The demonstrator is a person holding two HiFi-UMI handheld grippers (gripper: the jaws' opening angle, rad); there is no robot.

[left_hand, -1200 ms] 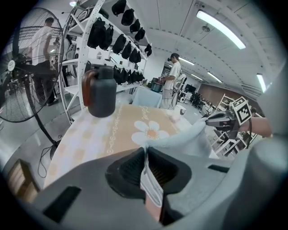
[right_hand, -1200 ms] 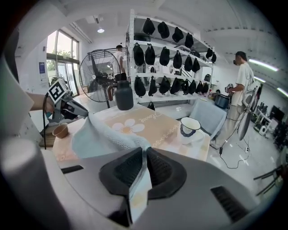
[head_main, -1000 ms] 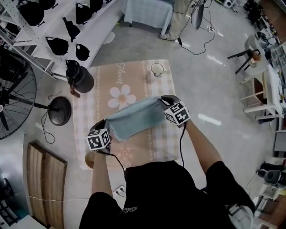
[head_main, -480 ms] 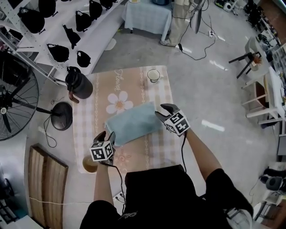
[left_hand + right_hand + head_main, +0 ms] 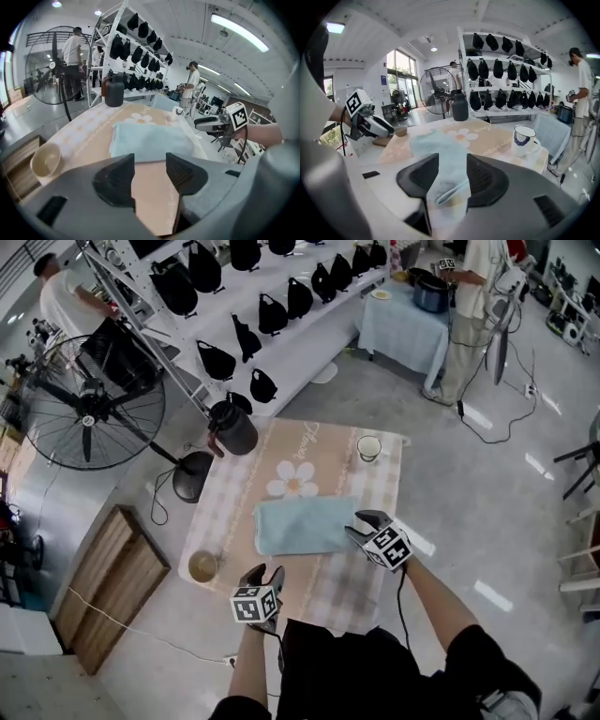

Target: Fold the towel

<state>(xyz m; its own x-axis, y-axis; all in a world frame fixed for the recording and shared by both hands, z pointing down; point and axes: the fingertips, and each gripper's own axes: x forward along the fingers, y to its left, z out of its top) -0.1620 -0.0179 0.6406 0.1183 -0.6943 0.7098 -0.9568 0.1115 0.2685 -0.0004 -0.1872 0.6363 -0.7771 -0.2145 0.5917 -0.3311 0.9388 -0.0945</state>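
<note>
At the table's (image 5: 323,585) middle lies the folded towel (image 5: 305,526). My left gripper (image 5: 264,573), near the table's front edge, has just opened, empty. My right gripper (image 5: 361,524), also just opened, straddles the towel's corner loosely.

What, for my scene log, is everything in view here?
towel: one, light blue, folded, middle of the table
tablecloth: one, pink checked with a white flower, covers the table
mug: one, white with dark rim, far right corner
bowl: one, tan, near left corner
jug: one, black, far left corner
fan: one, black, on the floor left of the table
bags: many, black, on the white rack behind
bystanders: two, far left and far right
left gripper: one, grey, near edge, jaws just opened, empty
right gripper: one, grey, at the towel's right edge, jaws just opened, gripping nothing
</note>
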